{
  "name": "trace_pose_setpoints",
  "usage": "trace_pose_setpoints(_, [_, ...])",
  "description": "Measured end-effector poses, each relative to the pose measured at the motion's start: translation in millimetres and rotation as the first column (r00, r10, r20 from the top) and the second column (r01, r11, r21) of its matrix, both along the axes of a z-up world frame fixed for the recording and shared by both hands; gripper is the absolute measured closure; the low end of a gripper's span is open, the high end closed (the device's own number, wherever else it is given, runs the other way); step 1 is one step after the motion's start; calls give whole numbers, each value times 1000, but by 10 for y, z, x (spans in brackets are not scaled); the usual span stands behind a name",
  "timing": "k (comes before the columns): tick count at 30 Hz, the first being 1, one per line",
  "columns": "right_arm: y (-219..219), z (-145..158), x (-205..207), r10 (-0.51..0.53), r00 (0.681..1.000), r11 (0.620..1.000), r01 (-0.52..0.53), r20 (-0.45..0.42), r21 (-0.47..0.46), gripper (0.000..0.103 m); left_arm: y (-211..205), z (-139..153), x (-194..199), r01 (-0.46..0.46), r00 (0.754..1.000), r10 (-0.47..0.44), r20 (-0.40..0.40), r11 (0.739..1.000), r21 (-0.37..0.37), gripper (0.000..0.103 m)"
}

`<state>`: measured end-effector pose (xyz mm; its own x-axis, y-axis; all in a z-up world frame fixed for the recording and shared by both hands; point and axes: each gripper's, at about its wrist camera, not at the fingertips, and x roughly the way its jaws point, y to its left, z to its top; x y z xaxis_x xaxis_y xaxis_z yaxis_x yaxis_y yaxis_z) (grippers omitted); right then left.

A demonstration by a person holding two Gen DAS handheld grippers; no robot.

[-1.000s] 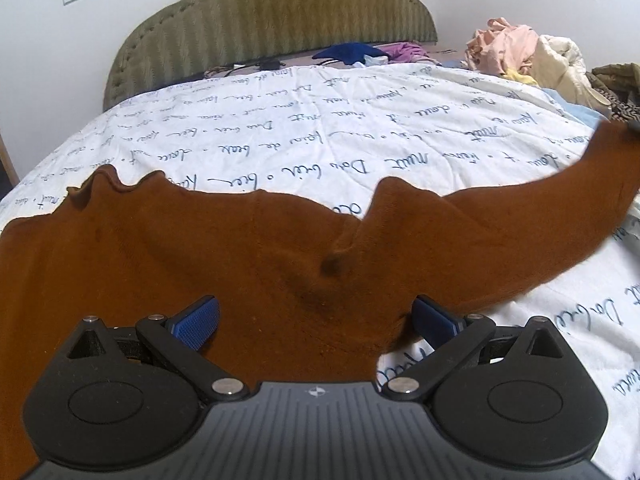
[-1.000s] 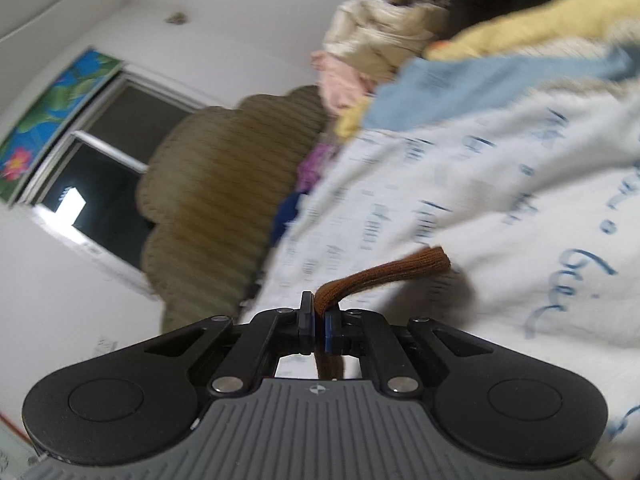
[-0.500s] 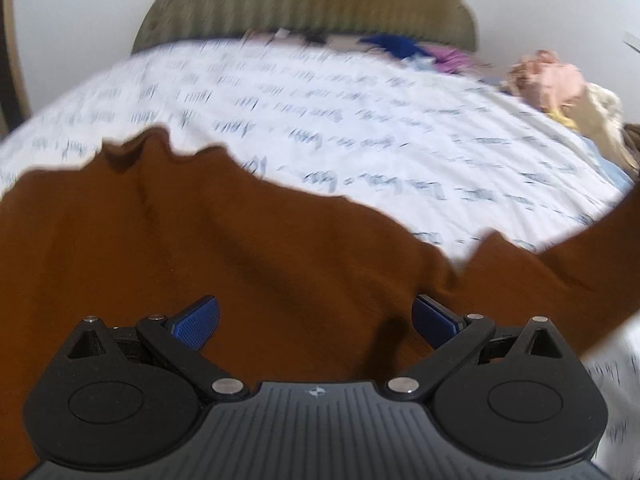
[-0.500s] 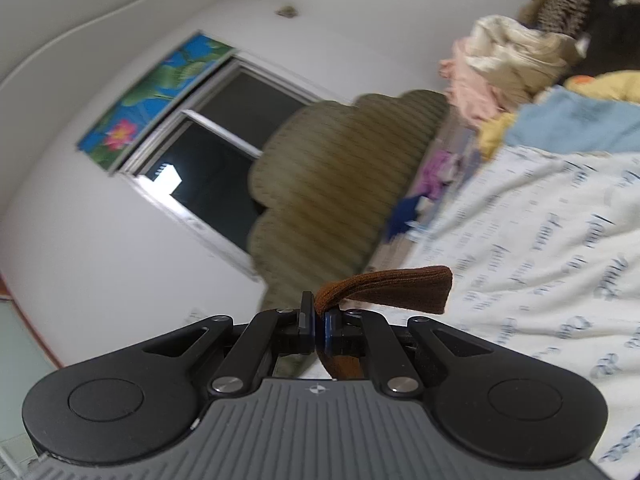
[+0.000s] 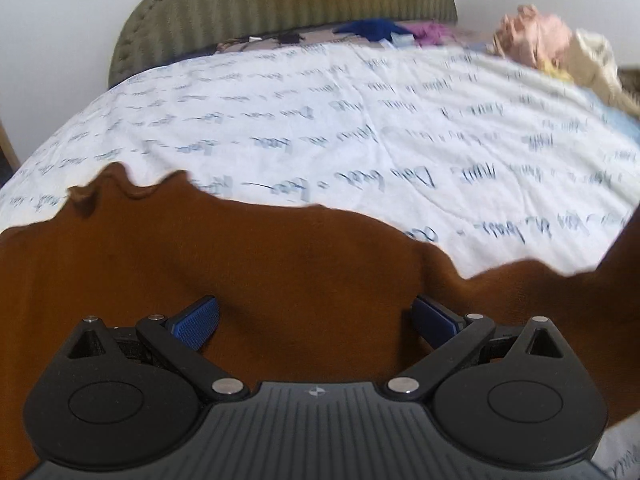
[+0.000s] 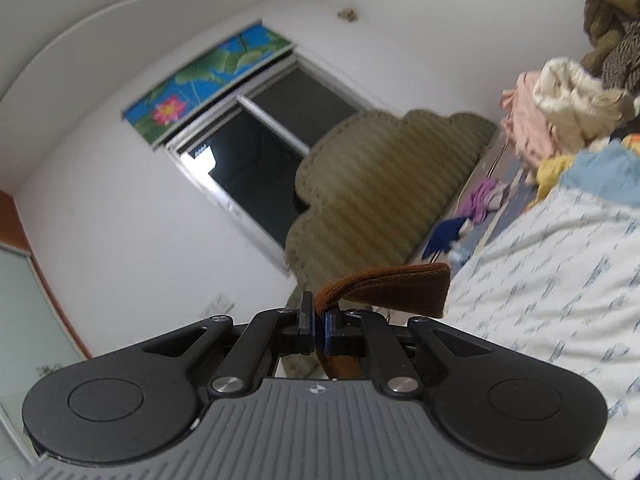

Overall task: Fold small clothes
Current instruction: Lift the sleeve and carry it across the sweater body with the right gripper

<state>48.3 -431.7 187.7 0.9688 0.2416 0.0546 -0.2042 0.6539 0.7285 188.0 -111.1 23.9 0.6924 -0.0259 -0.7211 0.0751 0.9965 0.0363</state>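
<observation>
Room: bedroom, white walls, dark window (image 6: 256, 160) under a lotus-print valance, olive padded headboard (image 5: 280, 12) at the far end.
Surface: bed (image 5: 360, 128) under a white cover printed with blue script; no table in view.
Clutter: heap of unfolded clothes (image 5: 552, 44) at the far right of the bed, pink and cream on top; blue and purple pieces by the headboard.
Garment: brown knit garment (image 5: 240, 264), spread over the near part of the bed, wavy far edge, one arm of cloth running up and off to the right.
Left tool (image 5: 314, 320): jaws wide apart, blue pads clear of the cloth on both sides, gripping nothing; hangs angled down over the garment's middle.
Right tool (image 6: 318, 322): jaws nearly together, pinching a brown ribbed edge of the garment, a flap of it sticking out past the pads; points roughly level, toward the wall and window.
Why held so: likely lifting one end high so the cloth hangs straight before a fold.
Stage: early; no fold made yet, by the look of it.
Risk: thin pinch near the hem could slip.
</observation>
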Motion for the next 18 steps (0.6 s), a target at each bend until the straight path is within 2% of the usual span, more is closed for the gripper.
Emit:
trace_pose_setpoints(4, [404,-10,171,77,997,997,-77,-21,-24,93,606,261,-169,-50,997,53,60,997,-50,0])
trace_pose_setpoints(9, [1101,-31,403,196,979,979,-199,-50,-43,93,1450,484,-463,-165,978,168,121,986,-36,0])
trace_pose_setpoints(13, [1837,-80,566,297,951,949,-304,-87,-88,93,2023,491,-747,-245,961,247,127,969,-30,0])
trace_pose_setpoints(18, [2827,-279,784,391,903,898,-417,-179,-141,93,2452,385,-1071,-301,945,304,121,953,-42,0])
